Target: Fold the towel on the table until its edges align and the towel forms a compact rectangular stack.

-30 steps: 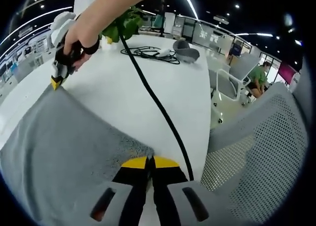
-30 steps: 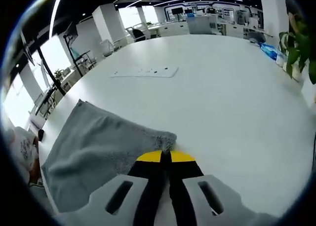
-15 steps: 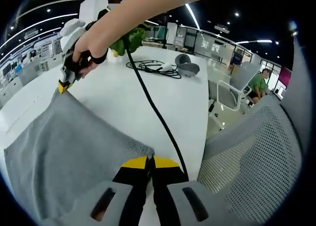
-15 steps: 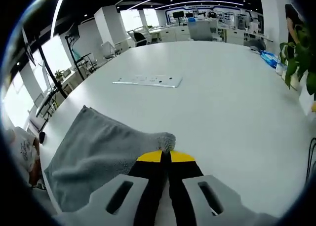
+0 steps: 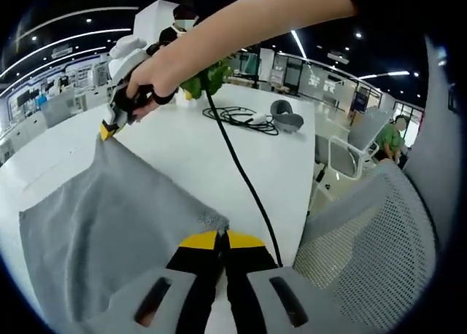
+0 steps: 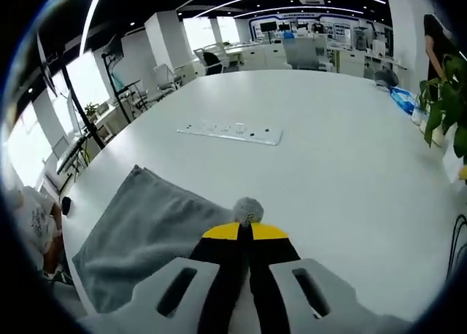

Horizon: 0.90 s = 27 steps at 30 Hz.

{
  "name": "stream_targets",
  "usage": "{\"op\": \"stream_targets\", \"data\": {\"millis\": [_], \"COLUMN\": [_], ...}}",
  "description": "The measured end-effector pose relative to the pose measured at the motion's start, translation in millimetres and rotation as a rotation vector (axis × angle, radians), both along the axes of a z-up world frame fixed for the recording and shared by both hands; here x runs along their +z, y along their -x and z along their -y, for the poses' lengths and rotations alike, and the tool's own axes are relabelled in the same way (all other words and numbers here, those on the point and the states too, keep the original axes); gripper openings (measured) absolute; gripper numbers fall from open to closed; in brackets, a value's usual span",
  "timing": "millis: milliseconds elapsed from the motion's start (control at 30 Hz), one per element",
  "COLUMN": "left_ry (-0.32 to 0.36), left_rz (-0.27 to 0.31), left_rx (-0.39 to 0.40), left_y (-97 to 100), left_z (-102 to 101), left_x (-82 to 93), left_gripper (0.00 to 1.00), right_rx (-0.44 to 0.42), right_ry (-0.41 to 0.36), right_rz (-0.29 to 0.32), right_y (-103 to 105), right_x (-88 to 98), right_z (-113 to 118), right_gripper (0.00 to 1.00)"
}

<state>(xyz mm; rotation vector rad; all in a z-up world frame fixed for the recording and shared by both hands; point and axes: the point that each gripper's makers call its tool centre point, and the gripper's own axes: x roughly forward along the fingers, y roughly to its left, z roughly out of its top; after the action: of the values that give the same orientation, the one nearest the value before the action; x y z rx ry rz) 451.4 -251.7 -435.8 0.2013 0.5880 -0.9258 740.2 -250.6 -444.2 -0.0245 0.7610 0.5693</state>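
Both grippers, left [image 5: 221, 239] and right [image 6: 244, 232], stayed clamped on adjacent corners of the grey towel [image 5: 109, 217], lifting its edge higher off the white table [image 6: 328, 152], beginning the fold.

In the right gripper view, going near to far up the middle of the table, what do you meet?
right gripper shut on the towel corner → bare white table → flat white panel → office desks and chairs beyond the far edge.
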Motion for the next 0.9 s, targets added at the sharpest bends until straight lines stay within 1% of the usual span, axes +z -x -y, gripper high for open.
{"op": "stream_targets", "data": {"millis": [33,67,200,300,333,400,467,533,600,700,733,900], "left_ry": [-0.002,-0.007,0.015,0.037,0.045,0.054,0.064,0.075,0.085,0.089,0.093,0.107], "left_rz": [0.004,0.009,0.024,0.04,0.04,0.046,0.052,0.056,0.063,0.065,0.066,0.074], "left_rx": [0.005,0.005,0.014,0.025,0.028,0.033,0.048,0.064,0.081,0.099,0.108,0.134], "left_y": [-0.4,-0.5,-0.7,0.8,1.1,1.7,1.8,1.6,2.3,2.6,2.5,4.5], "left_z": [-1.7,-3.5,-7.3,-10.0,-11.6,-15.4,-21.0,-26.4,-31.9,-38.6,-40.7,-48.1], "left_x": [1.5,2.8,11.7,25.0,26.4,29.7,34.5,37.0,44.1,45.4,47.0,52.7], "left_gripper": [0.03,0.03,0.03,0.03,0.03,0.03,0.03,0.03,0.03,0.03,0.03,0.03], "right_rx": [0.007,0.015,0.03,0.043,0.047,0.054,0.055,0.061,0.072,0.088,0.092,0.109], "right_ry": [0.007,0.024,0.027,0.026,0.027,0.043,0.042,0.037,0.034,0.036,0.036,0.029], "right_rz": [0.007,0.021,0.035,0.051,0.057,0.08,0.089,0.099,0.103,0.107,0.111,0.12], "right_y": [0.5,-7.8,0.3,2.1,3.0,-7.0,-6.9,-12.3,-12.6,-14.5,-3.2,1.5], "right_x": [2.0,0.6,14.3,24.4,27.1,28.7,33.0,35.6,38.8,40.4,47.1,53.9], "right_z": [-2.2,-3.7,-16.6,-26.0,-28.8,-33.1,-37.8,-44.5,-51.2,-59.5,-63.7,-76.1], "right_gripper": [0.0,0.0,0.0,0.0,0.0,0.0,0.0,0.0,0.0,0.0,0.0,0.0]}}
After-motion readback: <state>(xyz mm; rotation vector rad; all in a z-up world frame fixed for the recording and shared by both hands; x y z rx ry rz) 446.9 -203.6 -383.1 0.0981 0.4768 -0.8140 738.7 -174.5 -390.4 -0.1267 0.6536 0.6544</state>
